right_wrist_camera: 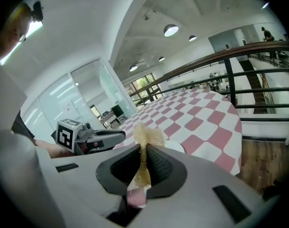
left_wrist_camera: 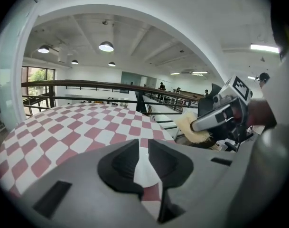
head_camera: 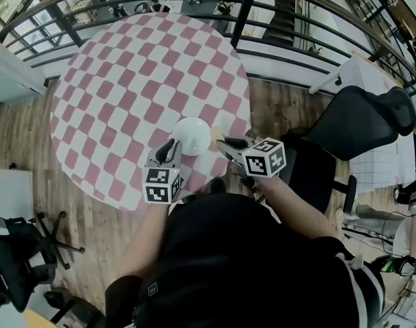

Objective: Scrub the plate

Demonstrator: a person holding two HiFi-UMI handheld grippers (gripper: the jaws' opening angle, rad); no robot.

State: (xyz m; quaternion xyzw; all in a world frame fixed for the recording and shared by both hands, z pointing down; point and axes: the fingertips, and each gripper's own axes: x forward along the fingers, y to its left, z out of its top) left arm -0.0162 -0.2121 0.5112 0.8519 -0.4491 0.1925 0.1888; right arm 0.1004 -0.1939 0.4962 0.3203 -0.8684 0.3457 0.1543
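Note:
A small white plate (head_camera: 192, 136) lies on the round red-and-white checked table (head_camera: 126, 87), near its front edge. My left gripper (head_camera: 172, 147) hovers at the plate's near-left rim. In the left gripper view its jaws (left_wrist_camera: 144, 148) stand narrowly open, and only checked cloth shows in the gap. My right gripper (head_camera: 225, 144) is shut on a yellow sponge (right_wrist_camera: 146, 137) by the plate's right rim. The sponge (left_wrist_camera: 191, 129) sticks out past the right gripper (left_wrist_camera: 203, 123). A sliver of the plate (right_wrist_camera: 175, 147) shows beside my right gripper's jaws (right_wrist_camera: 143, 158), with the left gripper (right_wrist_camera: 120, 135) across from it.
A black office chair (head_camera: 358, 121) stands close on the right of the table. A dark metal railing (head_camera: 262, 19) curves behind the table. Wooden floor (head_camera: 78, 238) surrounds it, with another chair base (head_camera: 16, 251) at the lower left.

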